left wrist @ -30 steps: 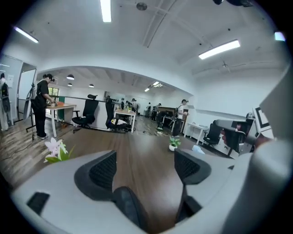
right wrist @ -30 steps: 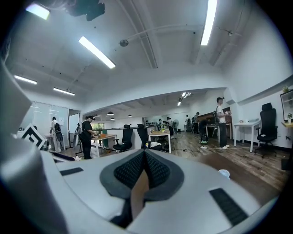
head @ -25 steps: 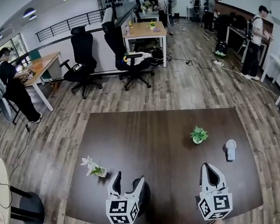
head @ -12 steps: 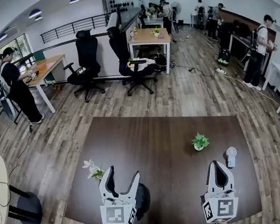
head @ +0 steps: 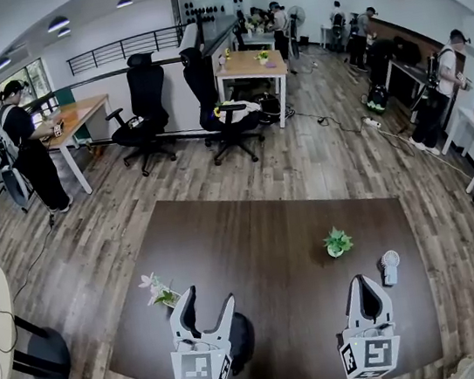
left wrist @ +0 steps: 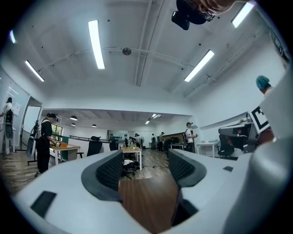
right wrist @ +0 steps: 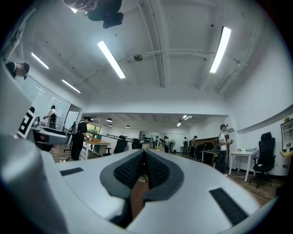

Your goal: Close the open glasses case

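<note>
Spotted what looks like the glasses case [head: 245, 342] low in the frame, left of centre: a dark lump on the tabletop [head: 271, 241], mostly hidden behind the left gripper [head: 207, 296]. Can't tell lid state or which way its long axis runs. Holding the left fingers wide, just been narrowing, nothing between. Got the right gripper [head: 363, 280] pinched shut, empty. Probably parked level above the wood to stay clear.

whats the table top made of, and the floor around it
Table: dark brown wood or wood-look laminate with a matte to satin finish. It shows faint grain streaks and little glare.
Floor: grey-brown planks, either wood or wood-look vinyl. Plank seams and mixed tones show, with a slight sheen. Real wood or imitation cannot be told for either.
</note>
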`<act>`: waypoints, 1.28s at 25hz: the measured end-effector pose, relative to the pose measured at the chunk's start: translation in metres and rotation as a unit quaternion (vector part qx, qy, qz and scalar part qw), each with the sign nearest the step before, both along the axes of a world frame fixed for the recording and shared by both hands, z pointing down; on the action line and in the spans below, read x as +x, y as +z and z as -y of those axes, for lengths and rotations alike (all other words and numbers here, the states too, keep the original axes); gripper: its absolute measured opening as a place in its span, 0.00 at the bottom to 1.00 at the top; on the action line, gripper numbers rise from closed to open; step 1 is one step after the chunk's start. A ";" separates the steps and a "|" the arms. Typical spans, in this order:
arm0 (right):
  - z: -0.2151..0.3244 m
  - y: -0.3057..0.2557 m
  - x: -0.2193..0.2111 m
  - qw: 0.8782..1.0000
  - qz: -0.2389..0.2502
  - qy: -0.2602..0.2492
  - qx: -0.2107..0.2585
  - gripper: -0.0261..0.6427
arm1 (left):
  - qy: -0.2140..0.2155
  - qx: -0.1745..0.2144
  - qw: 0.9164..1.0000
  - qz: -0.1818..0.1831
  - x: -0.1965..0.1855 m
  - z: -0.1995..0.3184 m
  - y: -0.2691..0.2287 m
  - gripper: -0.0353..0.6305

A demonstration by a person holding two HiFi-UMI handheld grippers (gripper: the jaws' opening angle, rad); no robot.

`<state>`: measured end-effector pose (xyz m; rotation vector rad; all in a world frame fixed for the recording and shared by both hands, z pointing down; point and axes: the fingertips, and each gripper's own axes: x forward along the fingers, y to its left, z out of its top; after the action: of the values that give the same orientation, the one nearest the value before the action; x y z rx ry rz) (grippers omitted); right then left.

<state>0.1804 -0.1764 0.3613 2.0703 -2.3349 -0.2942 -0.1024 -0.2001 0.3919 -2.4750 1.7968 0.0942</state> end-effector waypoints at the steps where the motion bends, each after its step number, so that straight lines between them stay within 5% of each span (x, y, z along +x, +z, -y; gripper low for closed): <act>1: 0.000 0.001 -0.001 1.000 0.000 0.000 -0.002 0.04 | 0.001 0.000 1.000 0.002 0.001 0.000 0.000 0.51; 17: -0.007 0.006 0.000 1.000 -0.001 0.003 -0.008 0.04 | -0.004 0.007 1.000 0.007 0.008 -0.005 0.002 0.06; 32: -0.007 0.012 -0.003 1.000 0.002 -0.002 -0.015 0.04 | -0.016 -0.006 1.000 0.015 0.002 -0.005 0.008 0.06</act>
<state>0.1776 -0.1692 0.3731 2.0552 -2.3300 -0.2529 -0.1005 -0.1952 0.3997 -2.4407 1.8296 0.0457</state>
